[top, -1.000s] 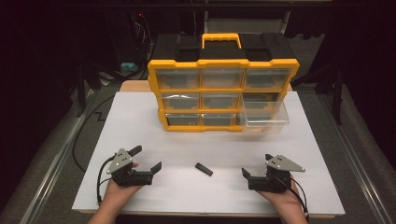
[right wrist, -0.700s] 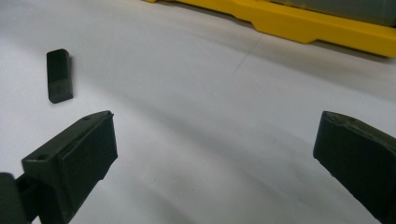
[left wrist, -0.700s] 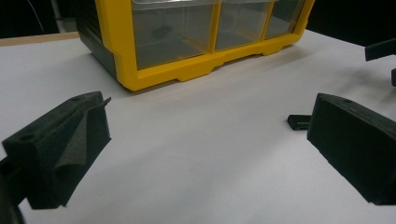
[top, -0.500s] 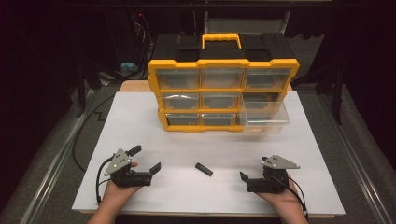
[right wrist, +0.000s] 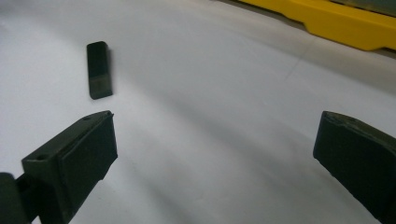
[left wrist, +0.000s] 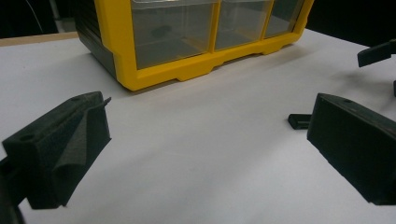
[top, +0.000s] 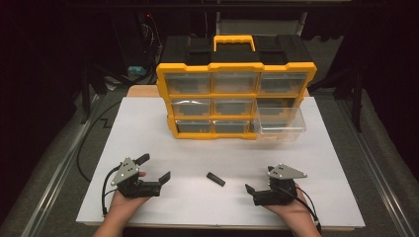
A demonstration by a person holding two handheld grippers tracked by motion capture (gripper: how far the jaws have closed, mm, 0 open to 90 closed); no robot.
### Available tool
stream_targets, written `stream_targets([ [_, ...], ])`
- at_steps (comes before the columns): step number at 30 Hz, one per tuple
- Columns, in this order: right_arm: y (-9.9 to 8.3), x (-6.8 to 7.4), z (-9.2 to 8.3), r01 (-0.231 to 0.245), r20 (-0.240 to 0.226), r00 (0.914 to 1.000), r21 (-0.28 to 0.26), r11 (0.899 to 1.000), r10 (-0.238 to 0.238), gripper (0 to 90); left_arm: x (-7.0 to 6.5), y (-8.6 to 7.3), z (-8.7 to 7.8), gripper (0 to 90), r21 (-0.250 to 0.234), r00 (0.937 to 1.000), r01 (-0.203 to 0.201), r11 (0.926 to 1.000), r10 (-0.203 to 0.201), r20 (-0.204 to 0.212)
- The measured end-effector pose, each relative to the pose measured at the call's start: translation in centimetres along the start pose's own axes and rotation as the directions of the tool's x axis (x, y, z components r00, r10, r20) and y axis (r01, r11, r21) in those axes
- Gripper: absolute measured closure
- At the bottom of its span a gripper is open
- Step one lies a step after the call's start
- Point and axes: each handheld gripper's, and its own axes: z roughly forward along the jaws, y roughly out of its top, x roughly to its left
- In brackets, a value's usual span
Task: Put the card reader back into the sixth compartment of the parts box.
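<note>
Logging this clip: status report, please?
Left gripper open, empty. Right gripper open, empty. Small black block flat on the white table, between both, untouched. Clear drawer pulled out of yellow organizer. Nothing in the way.

Each black hand-held gripper [top: 153, 169] carries a grey three-cornered plate, chunky matte jaws and a trailing black cable.

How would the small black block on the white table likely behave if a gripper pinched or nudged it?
The black block looks solid with flat faces, so it is probably stiff and should slide, not roll. It lies flat on the table, so tipping seems unlikely. Being small, it is likely light.
</note>
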Motion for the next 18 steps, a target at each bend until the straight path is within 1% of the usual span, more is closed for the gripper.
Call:
stream_targets([
  [2, 0.2, 0.3, 0.2, 0.004, -0.011, 0.9999, 0.0, 1.0, -0.004, 0.1, 0.0, 0.0, 0.0, 0.4, -0.001, 1.0, 0.0, 1.0, 0.0, 0.0],
  [6, 0.6, 1.2, 0.8, 0.031, -0.024, 0.9992, -0.003, 1.0, -0.031, 0.1, 0.1, 0.1, -0.1, 0.4, -0.002, 1.0, -0.001, 1.0, 0.001, -0.002],
  [11, 1.1, 2.1, 1.5, 0.041, -0.046, 0.9981, -0.003, 0.999, -0.041, 0.1, 0.2, 0.2, -0.1, 0.4, -0.008, 1.0, 0.004, 1.0, -0.004, 0.0],
  [18, 2.1, 2.9, 2.2, 0.052, -0.066, 0.9964, -0.008, 0.999, -0.052, 0.1, 0.4, 0.3, -0.1, 0.4, -0.011, 1.0, 0.007, 0.9999, -0.007, -0.002],
])
